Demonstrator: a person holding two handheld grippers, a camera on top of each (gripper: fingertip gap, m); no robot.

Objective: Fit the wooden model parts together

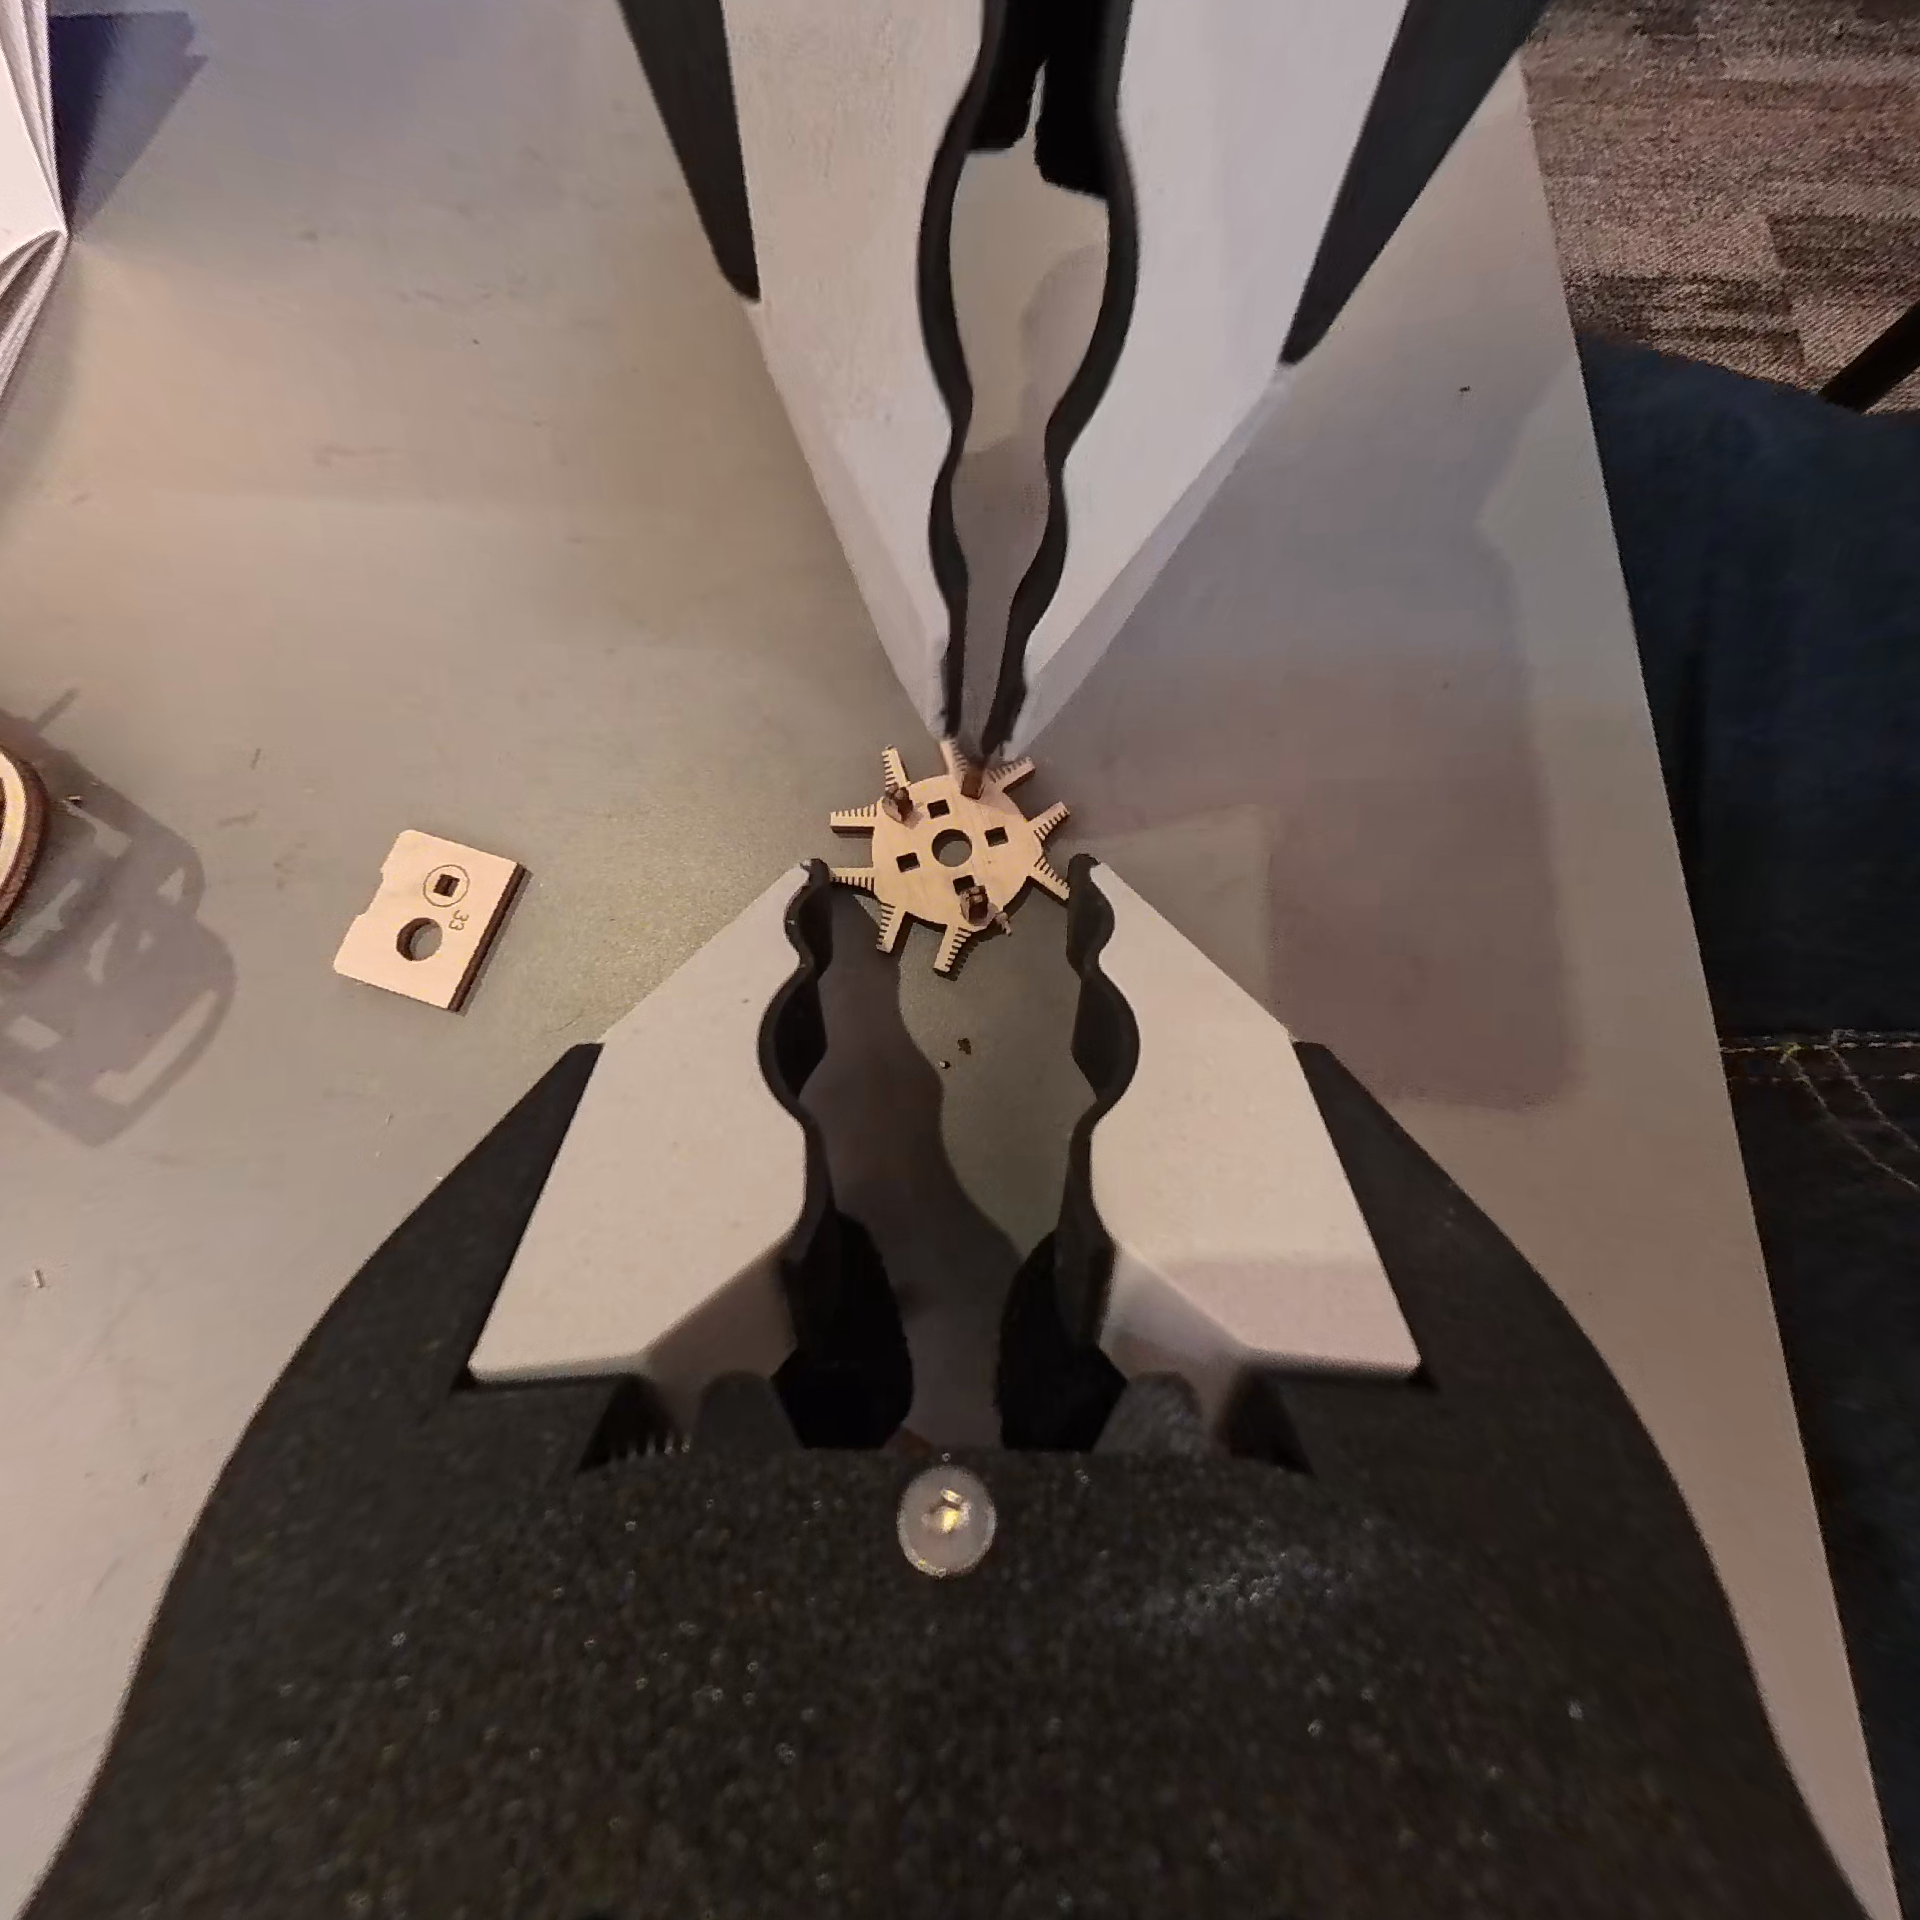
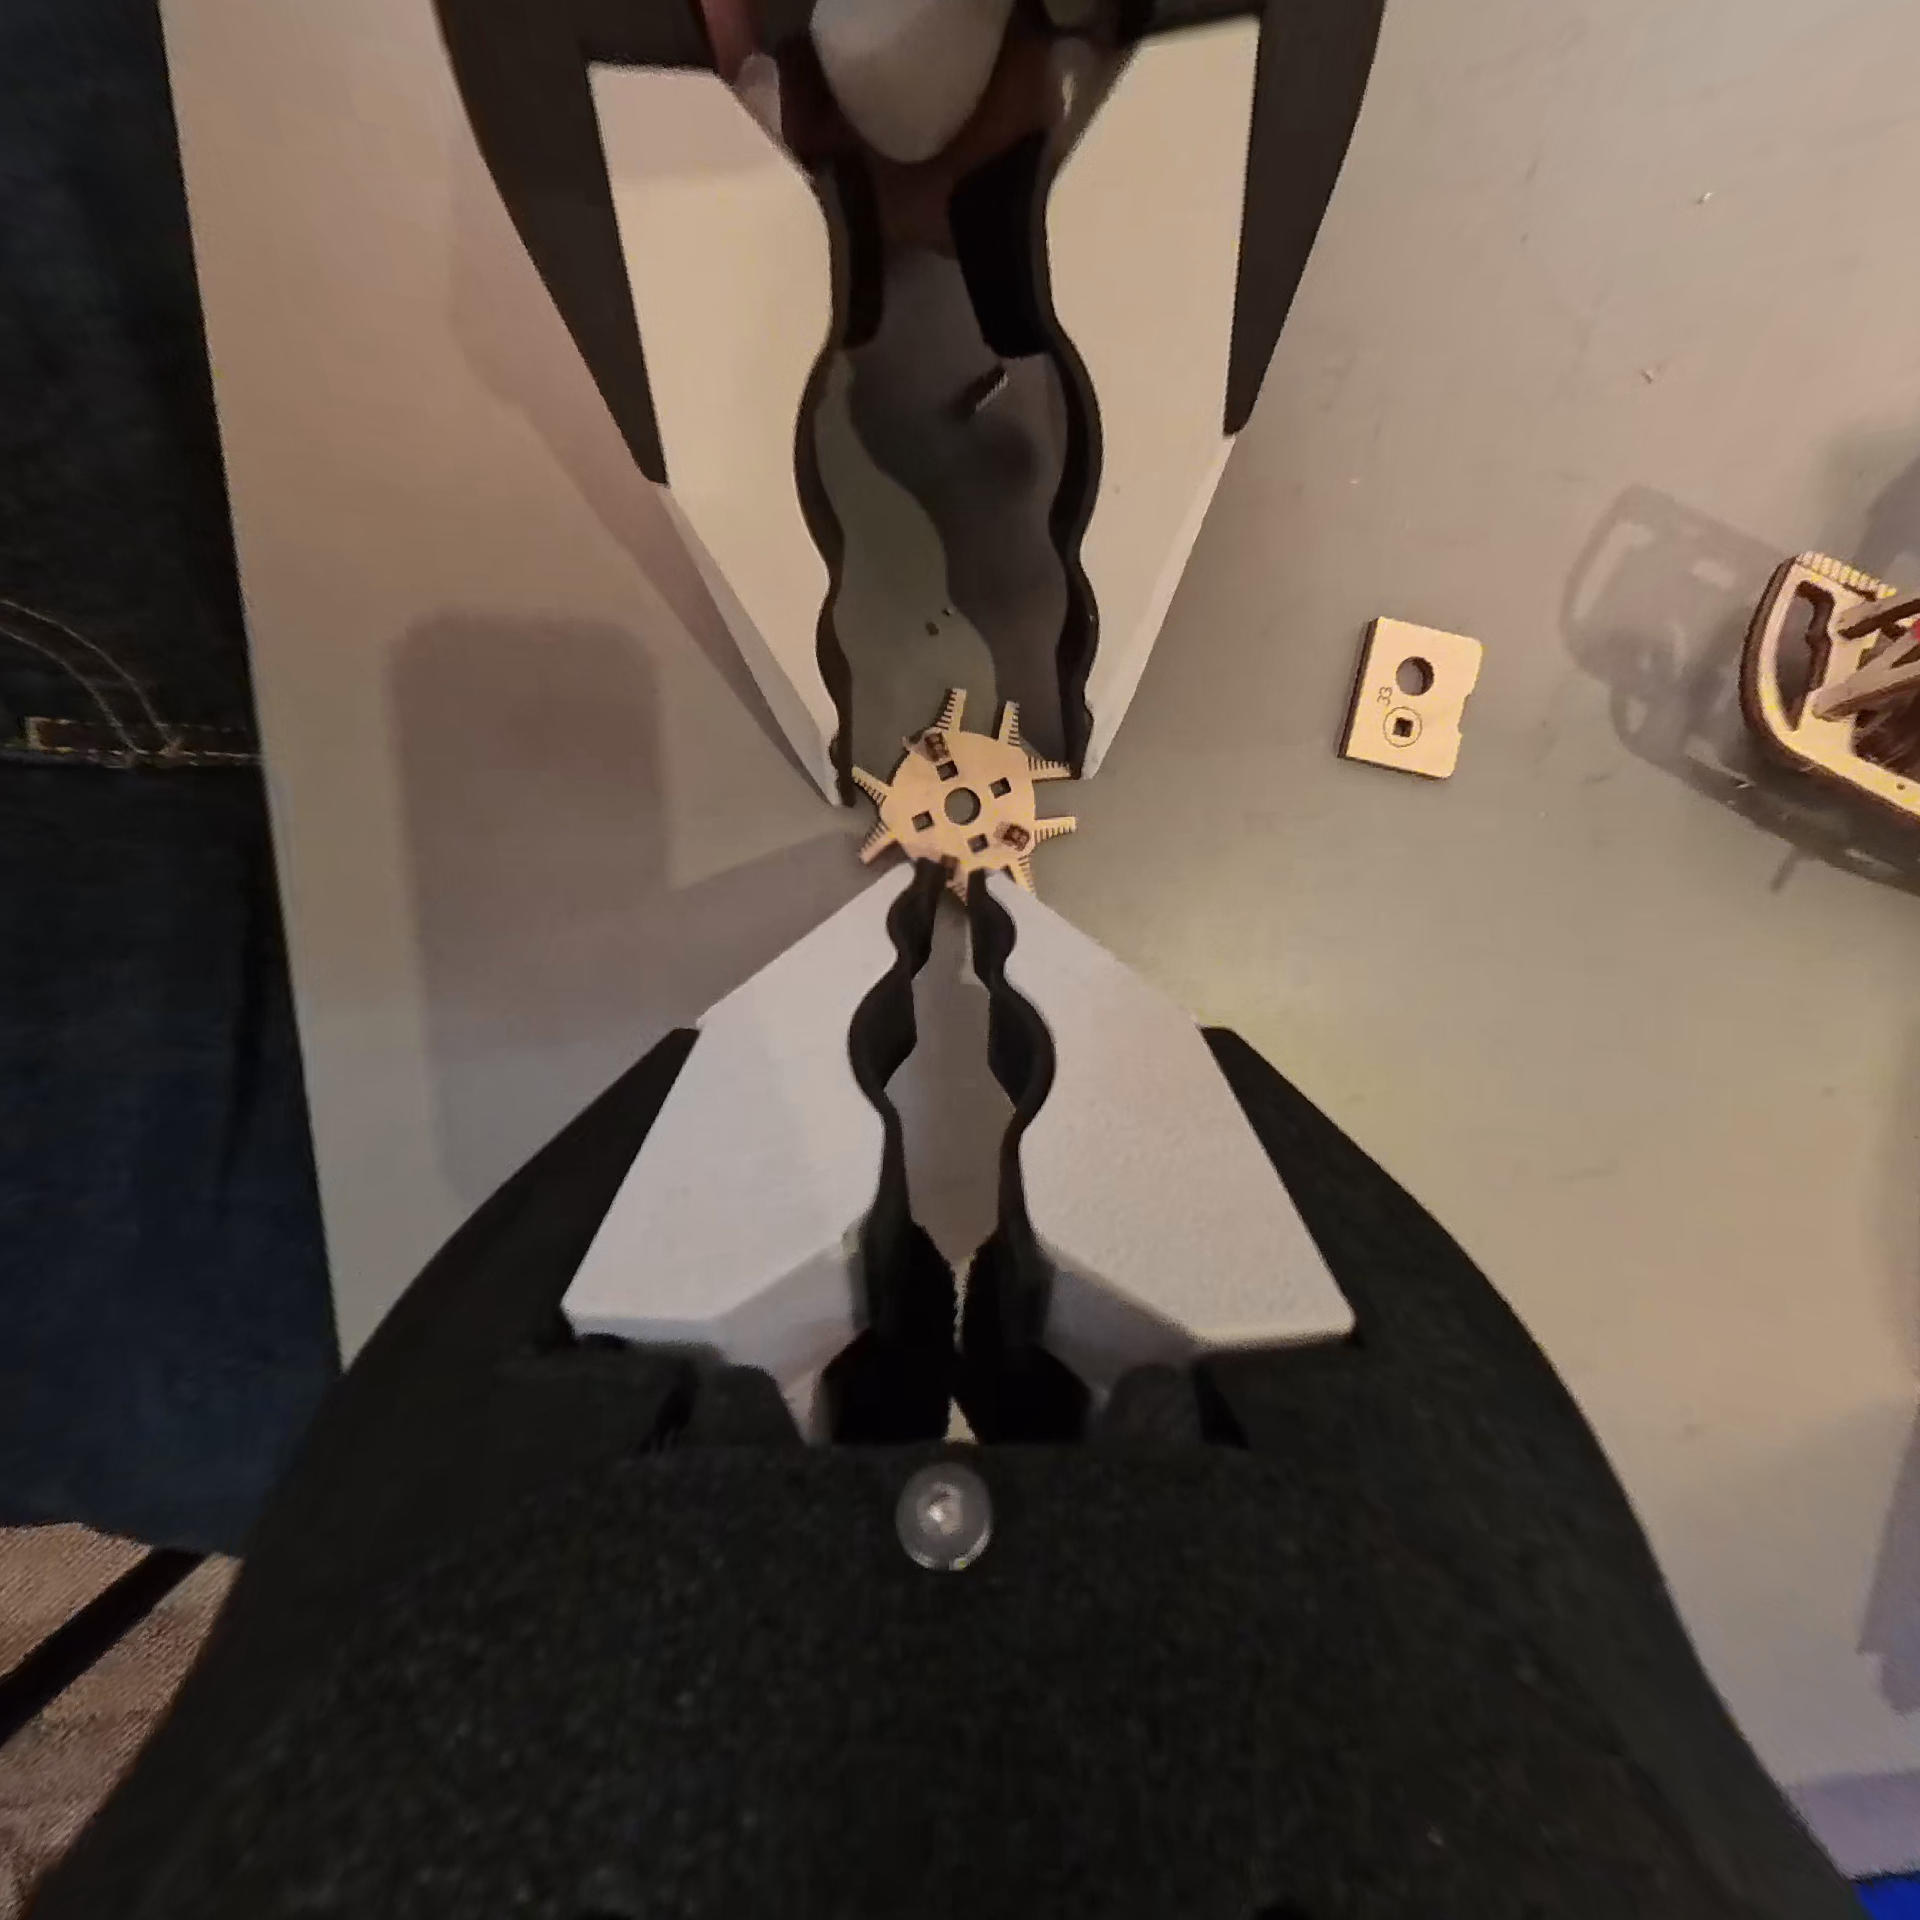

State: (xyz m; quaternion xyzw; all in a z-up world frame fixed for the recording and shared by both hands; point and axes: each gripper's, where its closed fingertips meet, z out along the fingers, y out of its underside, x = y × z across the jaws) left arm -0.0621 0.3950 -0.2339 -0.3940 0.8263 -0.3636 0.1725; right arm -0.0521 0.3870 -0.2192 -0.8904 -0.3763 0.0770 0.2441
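A small wooden spoked wheel (image 1: 940,868) (image 2: 961,774) with a round centre hole, square slots and a few short pegs sits low over the grey table (image 1: 416,520). My left gripper (image 1: 948,871) reaches in from the near side, and its tips press the spoke ends on both sides. It also shows from above in the right wrist view (image 2: 961,769). My right gripper (image 2: 948,881) comes from the opposite side, nearly closed, its tips pinching a small peg (image 1: 972,781) at the wheel's rim. It also shows in the left wrist view (image 1: 977,724).
A flat wooden plate (image 1: 431,920) (image 2: 1408,709) with a round hole and a square hole lies beside the wheel. A partly built wooden model (image 1: 16,821) (image 2: 1839,707) stands at the frame edge. The table edge and dark blue fabric (image 1: 1766,727) (image 2: 104,520) are close by. My two grippers' fingertips are within a few centimetres of each other.
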